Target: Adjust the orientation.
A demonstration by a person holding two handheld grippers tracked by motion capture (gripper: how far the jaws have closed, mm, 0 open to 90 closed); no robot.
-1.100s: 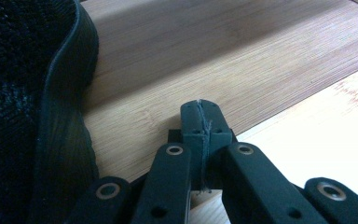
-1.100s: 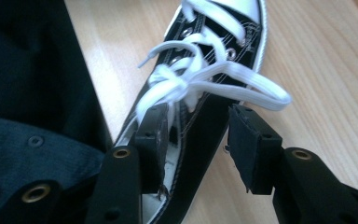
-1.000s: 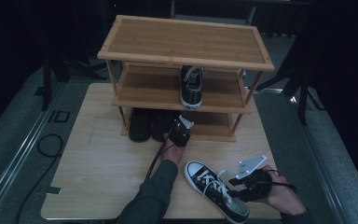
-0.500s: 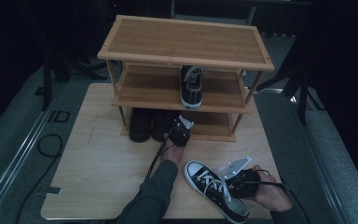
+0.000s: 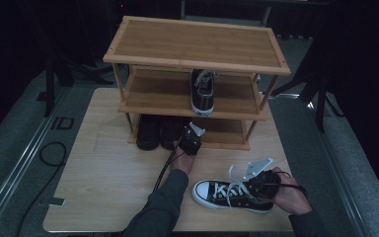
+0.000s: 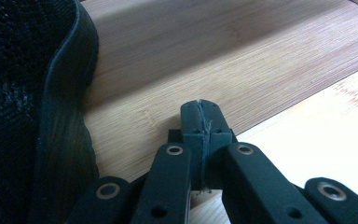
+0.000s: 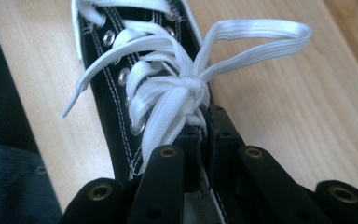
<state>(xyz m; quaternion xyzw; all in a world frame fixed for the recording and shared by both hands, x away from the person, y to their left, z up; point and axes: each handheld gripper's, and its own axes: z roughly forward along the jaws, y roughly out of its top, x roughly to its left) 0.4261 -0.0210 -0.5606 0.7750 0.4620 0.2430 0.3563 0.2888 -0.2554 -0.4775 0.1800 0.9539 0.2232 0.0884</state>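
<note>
Right gripper view: black sneaker [image 7: 121, 116], white laces; right gripper [image 7: 204, 133] jaws closing on its collar.

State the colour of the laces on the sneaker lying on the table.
White laces; the right gripper view shows them best.
</note>
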